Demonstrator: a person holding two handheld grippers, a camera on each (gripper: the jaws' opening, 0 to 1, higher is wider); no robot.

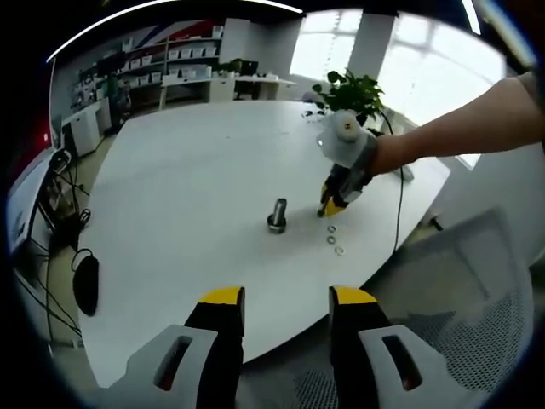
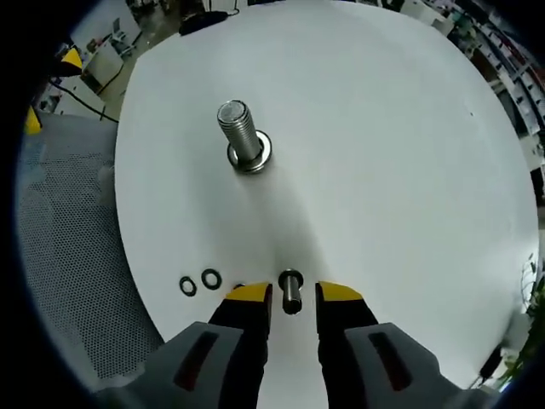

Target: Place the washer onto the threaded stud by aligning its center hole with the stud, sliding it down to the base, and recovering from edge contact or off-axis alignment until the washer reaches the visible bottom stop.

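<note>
The white round table (image 1: 196, 213) carries everything. In the left tool view a mesh chair (image 1: 485, 341) stands at its near edge toward 4 o'clock, and a potted plant (image 1: 353, 89) sits on the far side at 1 o'clock.

The threaded stud (image 2: 241, 132) stands upright on the table, its base ringed by a flat metal collar; in the right tool view it lies toward 11 o'clock from the jaws, well apart from them. In the left tool view the stud (image 1: 278, 215) is near the picture's centre.

The left tool (image 1: 288, 305) hangs over the table's near edge with its yellow-tipped jaws spread wide and nothing between them.

The right tool (image 2: 293, 294) is low over the table, its jaws parted, a small upright metal piece (image 2: 291, 291) standing between the tips; whether they touch it cannot be told. In the left tool view this right tool (image 1: 334, 204) sits just beside the stud at 3 o'clock, held by a hand (image 1: 387, 153).

Two dark washers (image 2: 200, 282) lie flat on the table side by side, at 9 o'clock from the right tool's tips and near the table edge.
</note>
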